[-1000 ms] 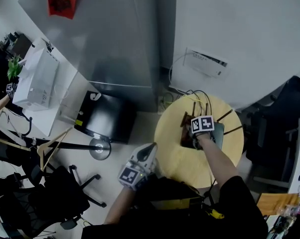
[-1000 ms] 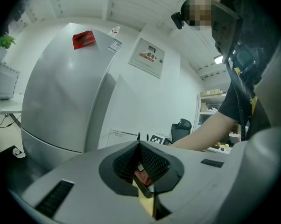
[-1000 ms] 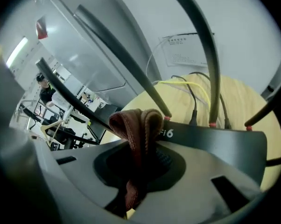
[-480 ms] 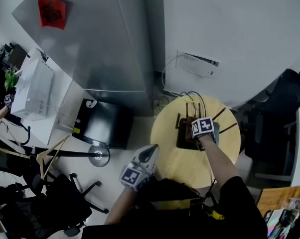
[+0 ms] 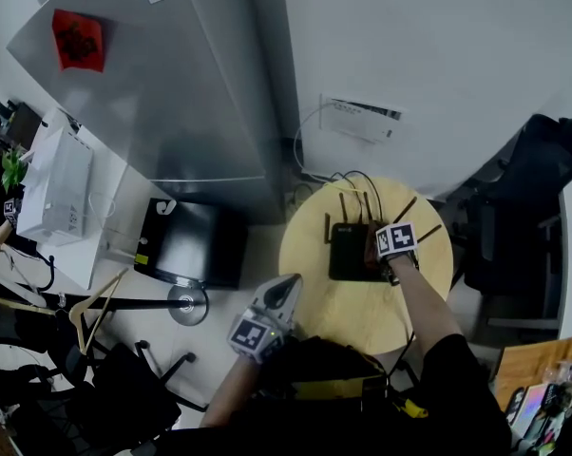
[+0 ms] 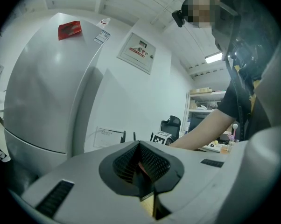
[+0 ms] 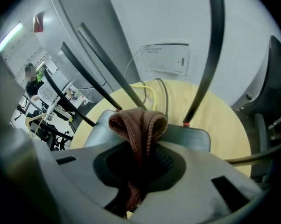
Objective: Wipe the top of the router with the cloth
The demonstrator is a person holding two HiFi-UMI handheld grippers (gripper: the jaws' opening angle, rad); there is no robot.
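Head view: a round, pale yellow wooden table (image 5: 335, 297) holds a flat black rectangular router (image 5: 348, 252) with thin stick antennas (image 5: 342, 203) standing up along its far edge. The right gripper (image 5: 374, 250) is over the router's right end, its marker cube facing up. The cloth is barely visible here. The left gripper (image 5: 284, 291) is off the table's near-left edge, well apart from the router. A smooth silver fridge (image 5: 172, 93) stands behind, and a white box (image 5: 360, 119) is on the wall.

Left gripper view: the left gripper (image 6: 140, 164) has its ribbed black pads pressed together with nothing between them. The curved matte fridge (image 6: 47, 87) carries a red sticker (image 6: 69, 29).

Right gripper view: the right gripper (image 7: 138, 171) is clamped on a brown ribbed-knit cloth (image 7: 138, 125). The cloth's folded loop bulges past the jaw tips, right at the router's (image 7: 192, 134) smooth dark top. Black antennas (image 7: 210, 45) fan upward, and a yellow cable (image 7: 150, 90) lies on the wood-grain table (image 7: 220, 106).
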